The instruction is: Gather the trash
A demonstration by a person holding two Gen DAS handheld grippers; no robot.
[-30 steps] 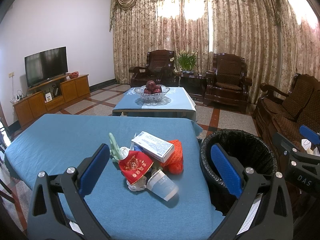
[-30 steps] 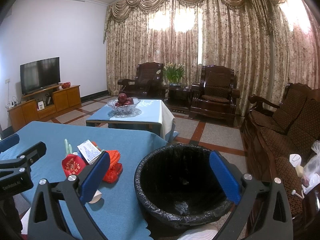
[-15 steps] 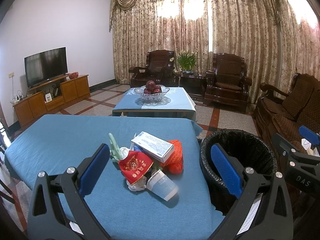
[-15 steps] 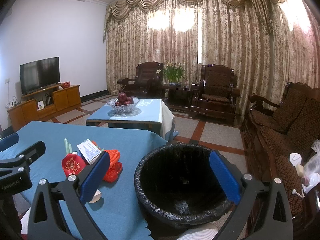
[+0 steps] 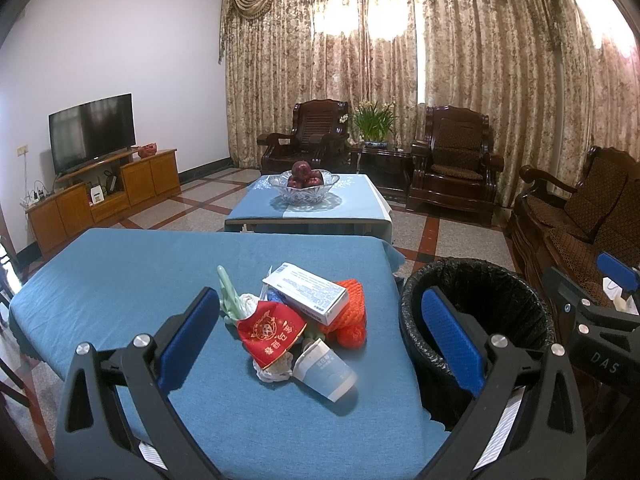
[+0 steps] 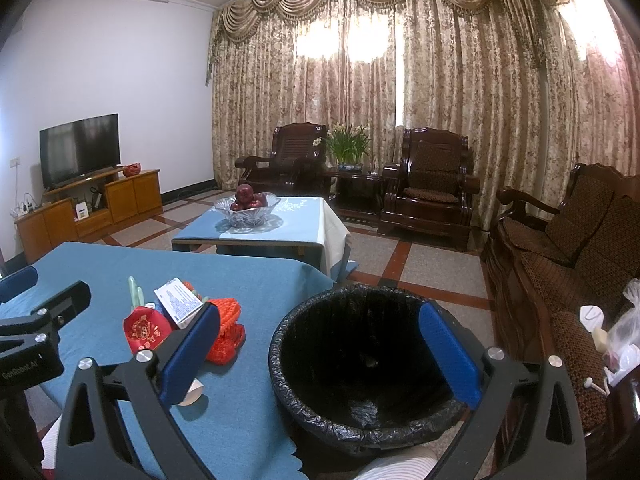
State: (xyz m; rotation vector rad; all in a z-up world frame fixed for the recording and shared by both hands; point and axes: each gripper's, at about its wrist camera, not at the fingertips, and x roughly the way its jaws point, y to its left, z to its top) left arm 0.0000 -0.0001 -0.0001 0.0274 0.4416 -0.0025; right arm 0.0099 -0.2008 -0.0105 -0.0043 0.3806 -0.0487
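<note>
Two views cover the scene, and the left wrist one comes first. The left gripper [image 5: 320, 336] hangs above the near edge of the blue-clothed table [image 5: 120, 280] with its jaws wide apart and nothing between them; the trash pile shows through the gap, which suggests it is being lined up for a first pick. The pile sits heaped together near the table's right edge: a white box [image 5: 306, 292] lies on top, resting on an orange net [image 5: 352, 320], with a red packet [image 5: 272, 334] in front, a paper cup [image 5: 326, 368] lying on its side nearest the camera, and a pale green piece [image 5: 228, 296] at the left. The black-lined trash bin [image 5: 476, 320] stands on the floor just beside that table edge, probably so each item needs only a short carry.

From the right wrist view, the right gripper [image 6: 320, 350] is also spread open and empty, held over the bin's mouth [image 6: 360, 360], away from the pile. The bin's liner looks empty apart from a speck I cannot identify, so the collecting seems not yet begun. The left gripper's tip [image 6: 44, 312] shows at the left edge, over the table.
</note>
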